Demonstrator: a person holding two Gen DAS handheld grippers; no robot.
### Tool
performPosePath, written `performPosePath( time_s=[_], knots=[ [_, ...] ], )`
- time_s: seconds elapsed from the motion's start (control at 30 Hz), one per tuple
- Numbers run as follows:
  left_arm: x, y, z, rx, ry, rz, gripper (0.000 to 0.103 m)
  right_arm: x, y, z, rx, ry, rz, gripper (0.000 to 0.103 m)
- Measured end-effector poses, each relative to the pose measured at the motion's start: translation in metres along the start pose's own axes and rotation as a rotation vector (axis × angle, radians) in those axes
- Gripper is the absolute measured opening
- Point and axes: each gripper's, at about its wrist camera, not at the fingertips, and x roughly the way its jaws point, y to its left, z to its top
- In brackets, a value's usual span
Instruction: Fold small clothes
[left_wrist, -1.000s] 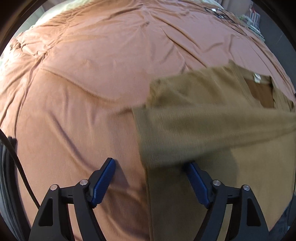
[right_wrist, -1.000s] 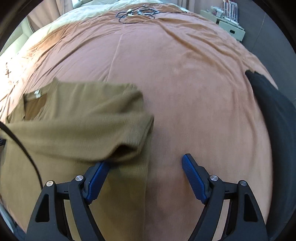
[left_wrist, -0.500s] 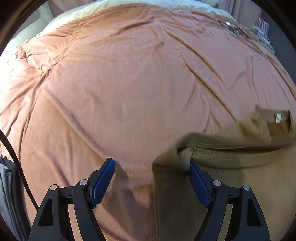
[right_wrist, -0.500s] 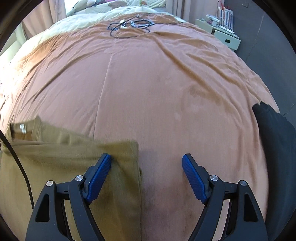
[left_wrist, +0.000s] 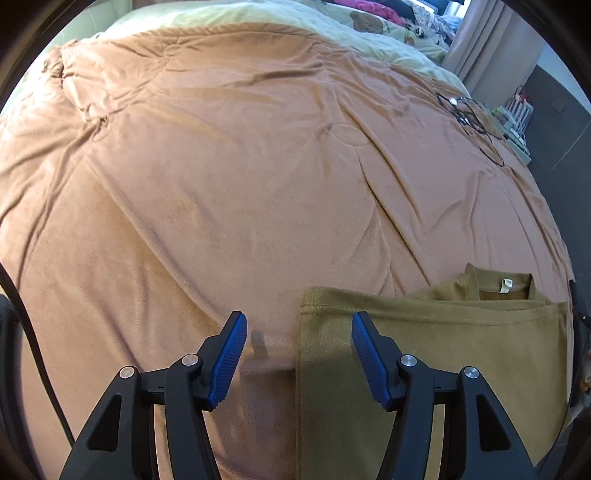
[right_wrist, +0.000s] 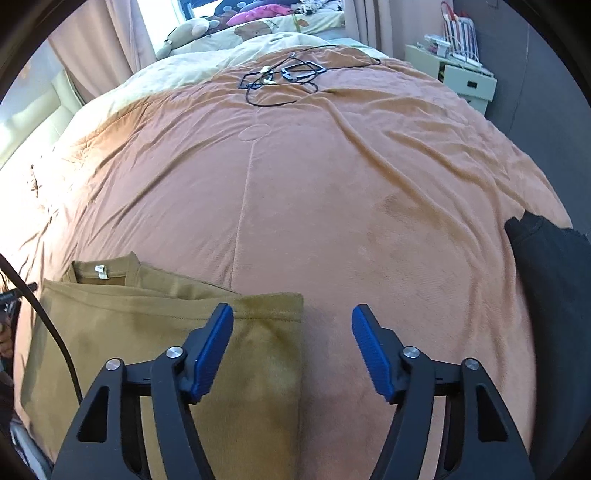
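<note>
Two views show one olive shirt folded flat on a brown blanket.

Left wrist view: the left gripper (left_wrist: 297, 334) hangs released, its blue pads spread wide and holding nothing. The shirt (left_wrist: 443, 354) lies at the lower right on the blanket (left_wrist: 221, 184), its left edge running between the pads. The upper layer is folded over, its hem straight across; the collar with a white tag (left_wrist: 506, 285) peeks out beyond it. A black cable (left_wrist: 471, 118) lies far off on the blanket, near the right edge.

Right wrist view: the right gripper (right_wrist: 291, 334) is also released, pads wide apart and empty. The shirt (right_wrist: 147, 332) lies at the lower left, its right edge between the pads, the left pad above the cloth. The tag (right_wrist: 100, 272) shows at the collar. A dark garment (right_wrist: 546, 288) lies at the blanket's (right_wrist: 332, 184) right edge, well apart from the shirt. The cable (right_wrist: 284, 75) is coiled at the far end.
</note>
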Motion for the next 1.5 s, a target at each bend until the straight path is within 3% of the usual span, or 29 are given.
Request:
performPosePath(
  time_s=[0.07,0.17,0.23,0.3,0.4,0.43,0.57,0.8,1.0,1.2,1.37,1.47,1.5],
  knots=[
    [0.008,0.004,0.0,-0.023,0.019,-0.044,0.06,0.003,-0.006,0.002,0.01,0.022,0.03,0.059],
    [0.019,0.011,-0.002,-0.056,0.047,-0.083,0.05,0.018,-0.016,0.006,0.042,0.065,0.094,0.046],
    [0.028,0.013,-0.003,-0.074,0.066,-0.107,0.043,0.032,-0.022,0.009,0.061,0.082,0.141,0.029],
    [0.032,0.016,-0.004,-0.089,0.067,-0.138,0.031,0.037,-0.023,0.012,0.069,0.075,0.17,0.014],
    [0.028,0.013,-0.002,-0.083,0.049,-0.179,0.007,0.034,-0.022,0.016,0.051,0.041,0.166,0.008],
    [0.025,0.012,-0.002,-0.072,0.037,-0.164,0.007,0.03,-0.022,0.017,0.046,0.027,0.166,0.001],
    [0.007,0.002,0.002,-0.023,-0.024,-0.12,0.005,0.011,-0.014,0.016,0.026,-0.026,0.15,0.002],
    [-0.028,-0.001,0.013,-0.007,-0.121,-0.108,0.005,-0.024,-0.003,0.012,-0.001,-0.095,0.136,0.001],
    [-0.037,0.001,0.03,-0.021,-0.165,-0.079,0.005,-0.025,-0.003,0.02,0.011,-0.118,0.121,0.002],
    [0.0,0.0,0.04,-0.015,-0.112,-0.022,0.005,0.01,0.002,0.032,0.003,-0.075,0.083,0.001],
    [0.046,0.003,0.038,-0.033,0.013,0.015,0.006,0.056,0.003,0.034,0.046,0.033,-0.006,0.005],
    [0.043,-0.002,0.035,-0.021,0.004,0.04,0.015,0.052,0.012,0.033,0.023,0.012,-0.061,0.023],
    [0.039,-0.005,0.034,-0.011,-0.006,0.053,0.017,0.048,0.015,0.033,0.013,0.003,-0.061,0.038]
  ],
)
